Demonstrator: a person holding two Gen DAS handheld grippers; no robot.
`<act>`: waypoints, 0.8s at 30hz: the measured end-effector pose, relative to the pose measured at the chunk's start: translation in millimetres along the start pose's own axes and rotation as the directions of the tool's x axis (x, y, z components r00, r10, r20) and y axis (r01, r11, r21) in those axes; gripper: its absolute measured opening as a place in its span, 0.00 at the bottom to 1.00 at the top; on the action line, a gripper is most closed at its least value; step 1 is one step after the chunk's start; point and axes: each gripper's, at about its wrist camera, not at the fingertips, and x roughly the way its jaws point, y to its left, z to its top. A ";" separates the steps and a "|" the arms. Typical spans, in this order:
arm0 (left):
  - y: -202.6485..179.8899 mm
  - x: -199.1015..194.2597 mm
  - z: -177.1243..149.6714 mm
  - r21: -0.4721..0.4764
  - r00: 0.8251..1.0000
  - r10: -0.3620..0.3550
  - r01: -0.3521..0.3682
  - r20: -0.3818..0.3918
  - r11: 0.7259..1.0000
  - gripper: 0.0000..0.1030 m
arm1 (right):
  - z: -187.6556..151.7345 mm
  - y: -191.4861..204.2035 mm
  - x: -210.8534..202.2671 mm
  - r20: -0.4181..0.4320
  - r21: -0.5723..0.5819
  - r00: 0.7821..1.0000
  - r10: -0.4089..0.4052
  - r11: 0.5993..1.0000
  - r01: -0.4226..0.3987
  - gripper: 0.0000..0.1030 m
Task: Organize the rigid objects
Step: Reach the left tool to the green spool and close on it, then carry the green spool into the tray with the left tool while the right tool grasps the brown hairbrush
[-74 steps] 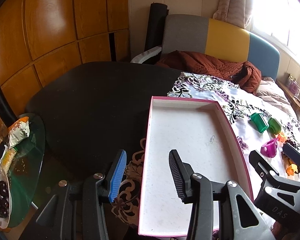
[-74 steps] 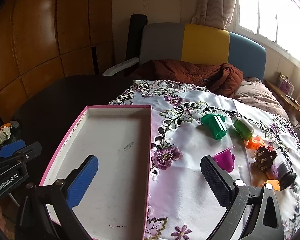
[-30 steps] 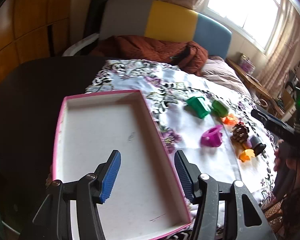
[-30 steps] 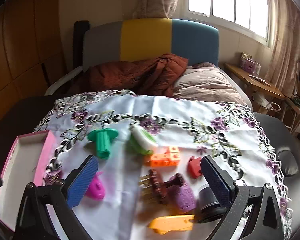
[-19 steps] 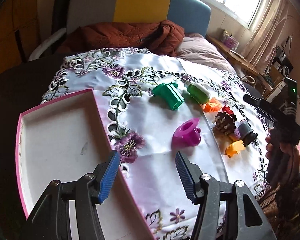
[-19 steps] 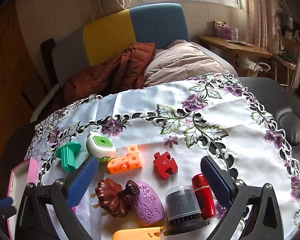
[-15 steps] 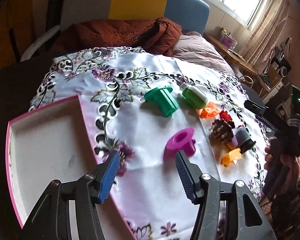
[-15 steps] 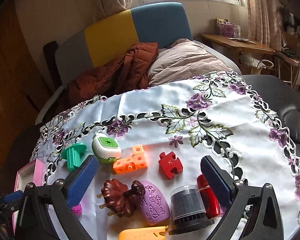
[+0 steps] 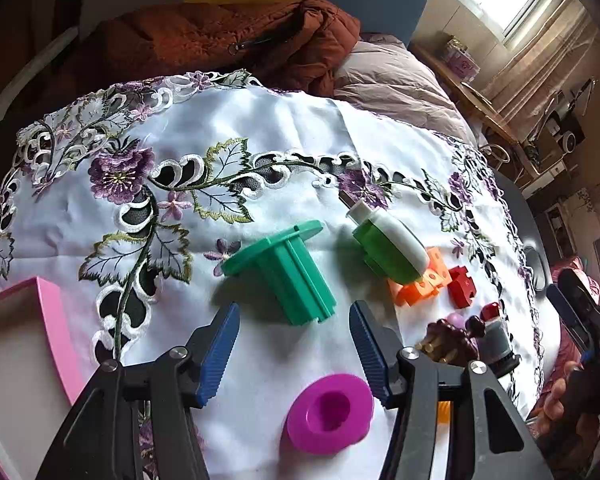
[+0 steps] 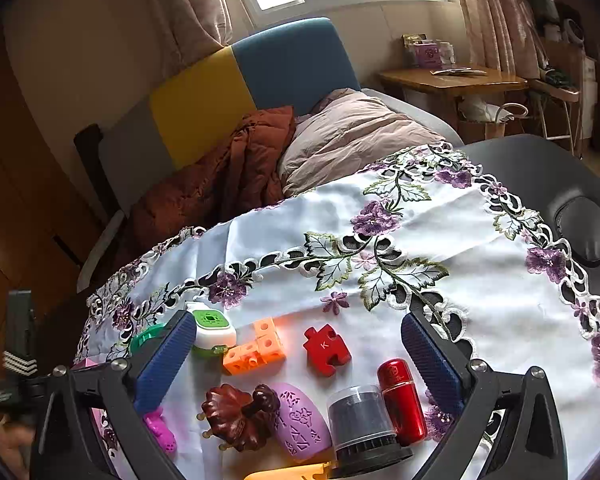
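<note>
My left gripper (image 9: 293,307) hangs over the white embroidered cloth, jaws closing a little but still wide. The near end of a green flanged spool (image 9: 280,268) lies between its tips, untouched by the pads. A magenta spool (image 9: 328,412) sits just below the fingers. My right gripper (image 10: 298,320) is open and holds nothing above a cluster of toys: orange blocks (image 10: 256,350), a red puzzle piece (image 10: 326,346), a brown claw clip (image 10: 236,416), a purple oval (image 10: 300,420), a dark capped cylinder (image 10: 360,416) and a red tube (image 10: 400,396).
The pink-rimmed box (image 9: 52,320) stands at the cloth's left edge. A green-and-white device (image 9: 392,248) lies beside the green spool. A yellow-orange piece (image 10: 292,472) sits nearest me. Jackets are piled on the chair (image 10: 260,80) behind the table.
My left gripper has swung right, off the pink box, and dropped closer to the green spool. The right gripper's view has rolled and drifted a little over the toy cluster.
</note>
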 end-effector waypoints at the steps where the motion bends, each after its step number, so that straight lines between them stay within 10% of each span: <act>1: -0.3 6.8 4.2 -0.004 1.000 0.001 -0.001 -0.009 1.000 0.55 | 0.4 -0.5 -0.6 0.002 0.002 1.000 0.002 1.000 -0.002 1.00; 11: -7.9 50.1 25.0 0.082 0.994 0.105 -0.104 -0.006 0.991 0.54 | 3.6 -10.2 -1.7 0.007 0.049 1.000 -0.003 0.999 0.002 1.00; 15: -13.0 51.8 19.7 0.154 0.981 0.195 -0.196 0.022 0.968 0.33 | 4.8 -19.6 1.1 -0.008 0.096 1.000 -0.004 0.995 0.004 1.00; 24: -2.7 31.0 3.4 0.160 0.980 0.186 -0.194 0.065 0.968 0.29 | 2.9 -28.7 10.8 -0.061 0.139 0.998 0.006 0.990 0.002 1.00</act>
